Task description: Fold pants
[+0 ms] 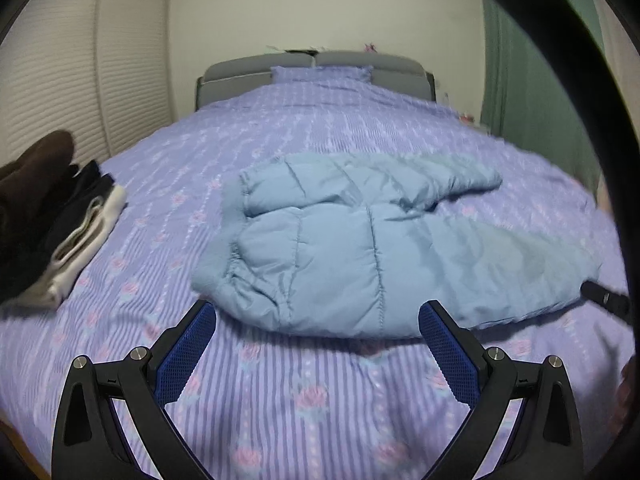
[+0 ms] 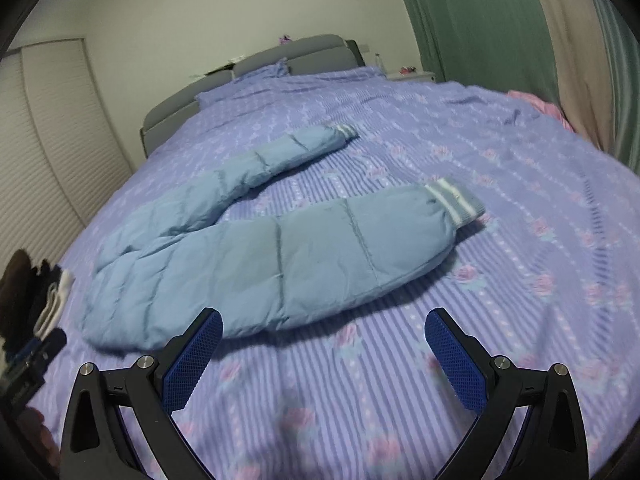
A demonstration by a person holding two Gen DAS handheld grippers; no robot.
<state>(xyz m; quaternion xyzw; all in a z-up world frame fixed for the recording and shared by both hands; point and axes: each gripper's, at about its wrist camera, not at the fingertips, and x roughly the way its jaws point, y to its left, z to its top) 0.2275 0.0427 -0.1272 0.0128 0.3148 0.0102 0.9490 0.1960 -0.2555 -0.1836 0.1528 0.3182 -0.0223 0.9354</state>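
Light blue padded pants [image 1: 340,248] lie spread on the purple striped bedspread [image 1: 280,400]. In the left wrist view the waist end faces me and my left gripper [image 1: 318,320] is open, empty, just in front of the waistband. In the right wrist view the pants [image 2: 260,264] show both legs apart, each ending in a white-striped cuff [image 2: 456,200]. My right gripper [image 2: 324,328] is open and empty, just short of the near leg's edge. The other gripper's tip [image 1: 604,300] shows at the right of the left wrist view.
A stack of folded dark, brown and white clothes [image 1: 60,232] sits at the bed's left edge and also shows in the right wrist view [image 2: 36,300]. A grey headboard [image 1: 320,64] and pillow stand at the far end. A green curtain [image 2: 480,20] hangs on the right.
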